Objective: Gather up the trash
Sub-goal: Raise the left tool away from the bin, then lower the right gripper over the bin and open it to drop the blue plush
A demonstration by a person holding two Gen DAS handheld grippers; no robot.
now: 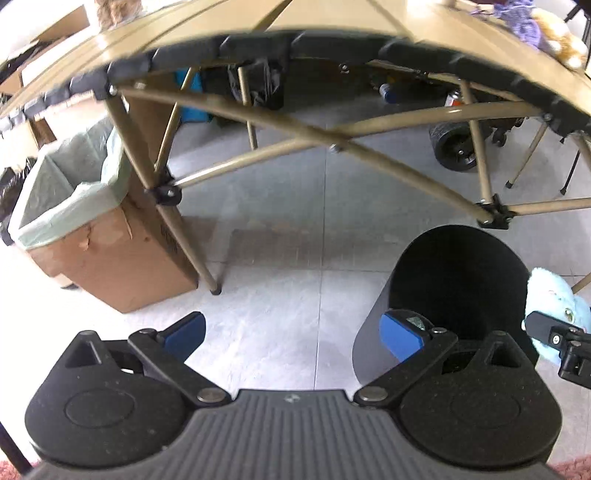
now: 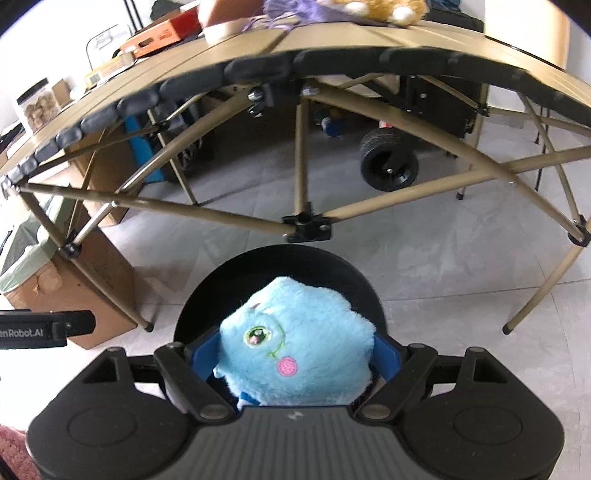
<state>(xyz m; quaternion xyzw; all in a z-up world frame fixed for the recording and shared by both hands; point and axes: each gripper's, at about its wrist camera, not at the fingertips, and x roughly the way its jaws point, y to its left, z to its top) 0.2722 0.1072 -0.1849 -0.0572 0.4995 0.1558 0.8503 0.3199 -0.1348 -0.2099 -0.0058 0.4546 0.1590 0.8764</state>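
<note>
From the left wrist camera, the left gripper (image 1: pixel 291 338) stands spread wide with nothing between its blue pads; only bare floor tile shows in the gap. Its right-hand pad overlaps the near rim of a black bin (image 1: pixel 454 280), though I cannot tell whether it touches. Far to the left, a cardboard box (image 1: pixel 110 266) lined with a pale green bag sits against the leg of the folding table (image 1: pixel 332 22). At the right edge a bit of the blue plush toy (image 1: pixel 554 295) peeks in beside the other tool.

From the right wrist camera, the right gripper (image 2: pixel 295 363) is pinching the blue plush toy (image 2: pixel 295 343), its pads pressed into the fur on either side, so the jaws stand wide around a bulky thing. The toy hangs directly over the mouth of the black bin (image 2: pixel 221 291), which stands on the floor just near of the table's frame.

To my eye the carrying step is nearly finished. The next move calls for letting go so the toy drops inside, keeping it centred over the opening.
</note>
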